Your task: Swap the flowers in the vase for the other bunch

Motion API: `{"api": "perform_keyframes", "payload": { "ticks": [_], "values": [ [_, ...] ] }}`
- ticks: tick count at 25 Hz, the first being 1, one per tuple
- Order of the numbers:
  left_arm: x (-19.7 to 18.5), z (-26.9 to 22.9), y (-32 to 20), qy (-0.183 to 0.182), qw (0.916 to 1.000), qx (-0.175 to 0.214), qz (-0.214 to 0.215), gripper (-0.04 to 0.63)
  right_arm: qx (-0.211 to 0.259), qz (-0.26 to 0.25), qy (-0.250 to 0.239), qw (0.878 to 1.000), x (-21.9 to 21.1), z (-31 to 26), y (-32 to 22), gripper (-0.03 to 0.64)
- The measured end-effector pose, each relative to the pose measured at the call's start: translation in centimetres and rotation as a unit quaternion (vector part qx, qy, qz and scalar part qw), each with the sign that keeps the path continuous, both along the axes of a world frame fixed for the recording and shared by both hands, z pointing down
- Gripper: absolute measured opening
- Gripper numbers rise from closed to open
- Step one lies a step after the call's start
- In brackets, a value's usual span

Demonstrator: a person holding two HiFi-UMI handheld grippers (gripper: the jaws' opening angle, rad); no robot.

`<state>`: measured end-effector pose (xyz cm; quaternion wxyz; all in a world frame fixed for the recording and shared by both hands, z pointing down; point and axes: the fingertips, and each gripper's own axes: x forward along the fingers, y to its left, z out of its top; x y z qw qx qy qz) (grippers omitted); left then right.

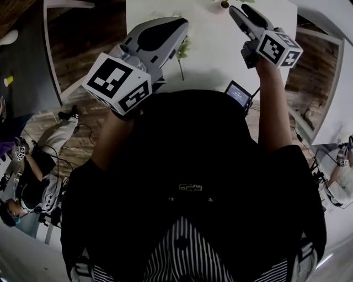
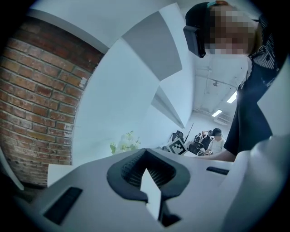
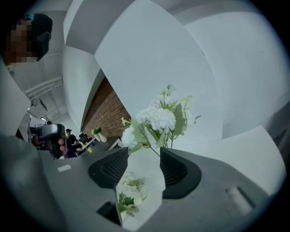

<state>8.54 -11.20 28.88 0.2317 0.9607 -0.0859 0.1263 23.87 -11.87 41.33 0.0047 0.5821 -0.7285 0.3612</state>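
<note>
A bunch of white flowers [image 3: 156, 120] with green leaves stands upright just beyond my right gripper [image 3: 144, 154], which is open; the thin stems run down past its fingertips and the pads do not touch them. What the stems stand in is hidden. A second white bunch [image 3: 131, 190] lies on the white table [image 1: 209, 49], seen low between the same jaws. In the head view its stem [image 1: 181, 63] lies by my left gripper [image 1: 183, 25], and my right gripper [image 1: 234, 10] reaches the table's far edge. My left gripper [image 2: 145, 152] is shut with nothing in it; white flowers [image 2: 127, 142] show beyond it.
A small device with a lit screen [image 1: 239, 95] sits at the table's near edge. A brick wall [image 2: 41, 104] and white walls stand behind. People sit at the left [image 1: 33, 176] and right [image 1: 342, 176] on the wooden floor. A small vase [image 3: 99, 134] stands far off.
</note>
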Motion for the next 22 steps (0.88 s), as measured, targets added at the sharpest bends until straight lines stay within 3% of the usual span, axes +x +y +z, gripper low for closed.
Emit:
{"api": "perform_keyframes", "payload": {
  "ticks": [7,22],
  "values": [
    [-1.5,1.2,-2.2,-0.009,0.9996,-0.012,-0.023,0.006,-0.059,0.018,0.011,0.998,1.2,5.7,-1.5,0.247],
    [-3.4,3.4,-4.7,-0.024,0.9975,-0.029,-0.059,0.006,-0.095,0.028,0.051,0.994,1.8,10.2,-4.1,0.253]
  ]
}}
